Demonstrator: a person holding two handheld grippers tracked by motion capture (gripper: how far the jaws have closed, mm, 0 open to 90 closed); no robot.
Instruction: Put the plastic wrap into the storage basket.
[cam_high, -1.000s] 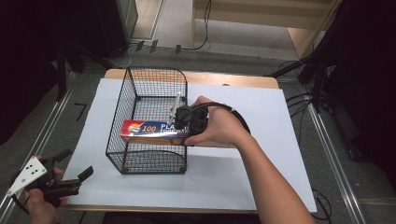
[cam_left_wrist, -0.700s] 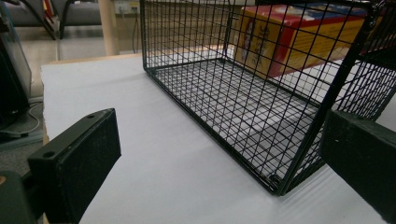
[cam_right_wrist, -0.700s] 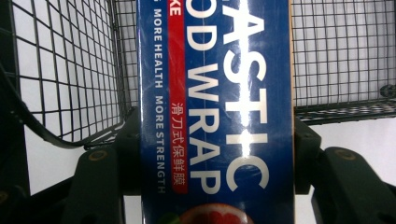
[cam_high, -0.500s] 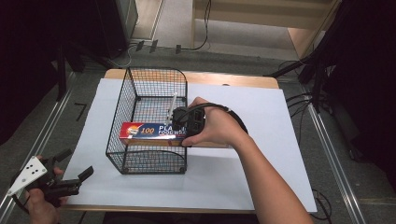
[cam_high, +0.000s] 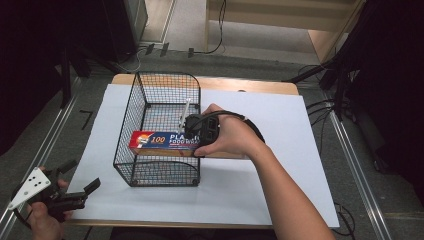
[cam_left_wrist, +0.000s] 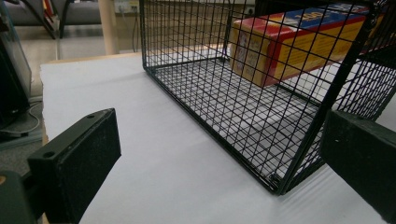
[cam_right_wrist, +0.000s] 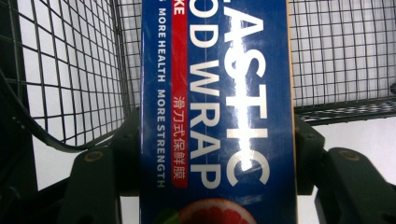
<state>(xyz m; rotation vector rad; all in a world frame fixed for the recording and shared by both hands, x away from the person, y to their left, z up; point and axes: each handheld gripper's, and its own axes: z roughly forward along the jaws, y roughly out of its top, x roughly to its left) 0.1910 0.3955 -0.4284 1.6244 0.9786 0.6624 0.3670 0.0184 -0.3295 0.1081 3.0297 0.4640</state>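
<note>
Wire basket (cam_high: 150, 107) is half entered by the food wrap box (cam_high: 162, 141), clamped in the right gripper (cam_high: 200, 131); release remains; left gripper (cam_high: 75, 187) is held open near the table's front left corner.

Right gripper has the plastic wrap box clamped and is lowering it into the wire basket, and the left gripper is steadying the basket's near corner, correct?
Not quite. The left gripper is not touching the wire basket: its jaws stand open and apart from it at the table's near left corner, as the high view shows. The rest holds: the right gripper is clamped on the plastic wrap box, partly inside the basket.
</note>
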